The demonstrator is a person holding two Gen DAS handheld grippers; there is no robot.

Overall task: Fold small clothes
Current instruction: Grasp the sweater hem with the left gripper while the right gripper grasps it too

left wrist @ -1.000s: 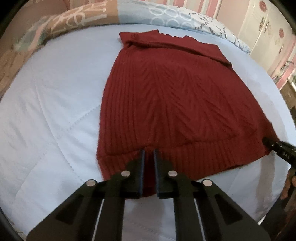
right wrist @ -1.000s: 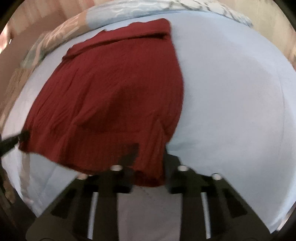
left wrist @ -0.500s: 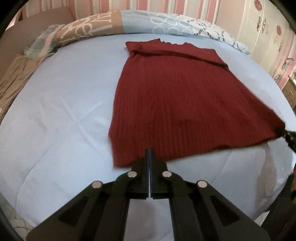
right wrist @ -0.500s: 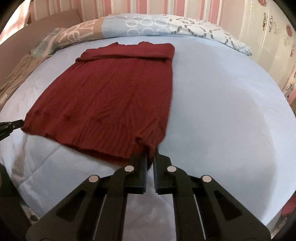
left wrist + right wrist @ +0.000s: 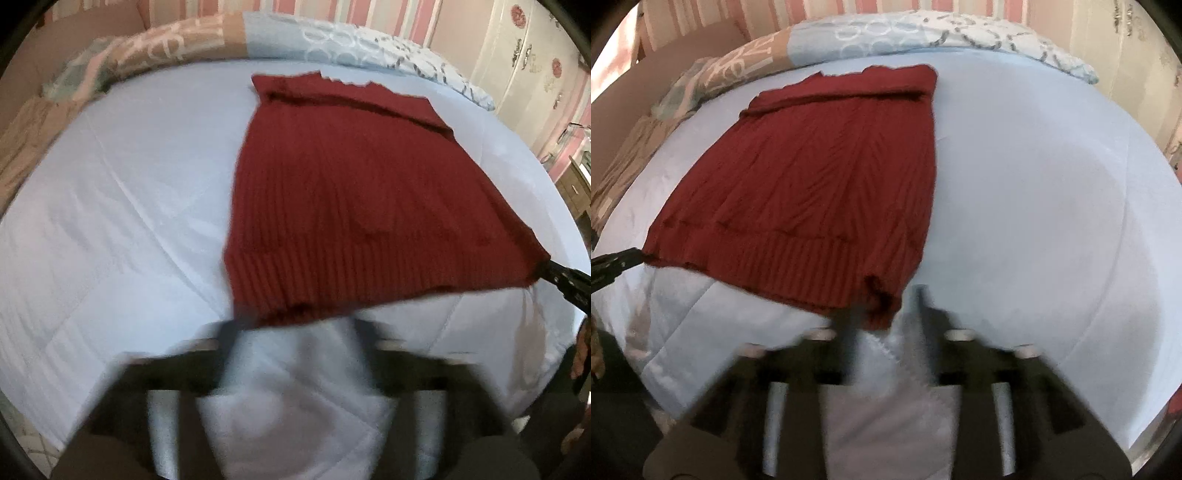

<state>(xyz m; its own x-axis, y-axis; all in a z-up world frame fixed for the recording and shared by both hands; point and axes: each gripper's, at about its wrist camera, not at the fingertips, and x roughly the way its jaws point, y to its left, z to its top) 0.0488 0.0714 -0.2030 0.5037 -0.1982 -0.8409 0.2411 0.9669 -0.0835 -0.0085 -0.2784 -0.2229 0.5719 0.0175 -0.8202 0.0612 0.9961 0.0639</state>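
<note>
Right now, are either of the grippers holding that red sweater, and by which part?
Neither. Both sets of jaws are opening. The left gripper and right gripper have the red sweater's near hem corners at their tips, with no pads pressing.

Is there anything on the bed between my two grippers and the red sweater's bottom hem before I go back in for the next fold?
Nothing visible. The red sweater lies flat on the light blue bedspread, its hem right at the opening left gripper and right gripper. Only bare bedspread lies around it; the pillows lie beyond its far end.
</note>
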